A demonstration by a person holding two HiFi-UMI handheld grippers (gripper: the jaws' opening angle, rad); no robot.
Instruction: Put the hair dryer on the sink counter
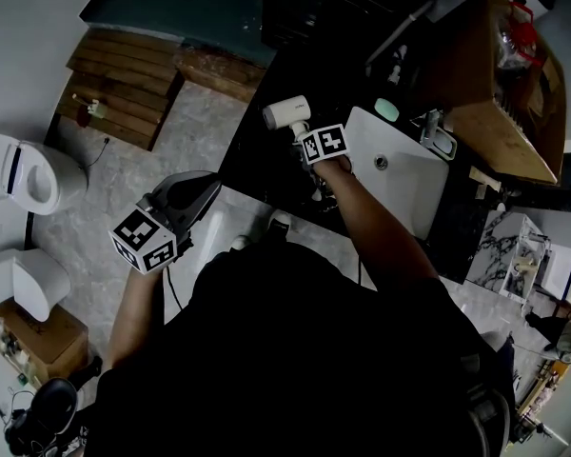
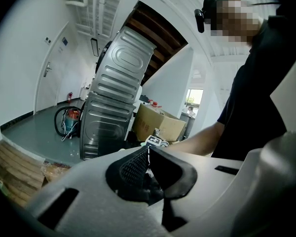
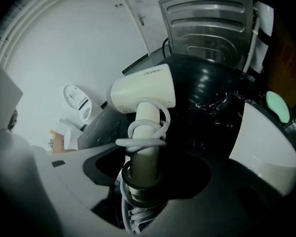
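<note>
While the right gripper (image 3: 143, 181) is clamping the hair dryer (image 3: 142, 90) above the sink counter (image 3: 212, 100) and the left gripper (image 2: 148, 154) is idling closed, the cord-wound handle is risking slippage.

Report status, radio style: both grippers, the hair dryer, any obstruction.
Left gripper shut, empty. Right gripper shut on hair dryer handle, cord coiled round it. Dryer over black counter beside white sink. No obstruction seen.
</note>
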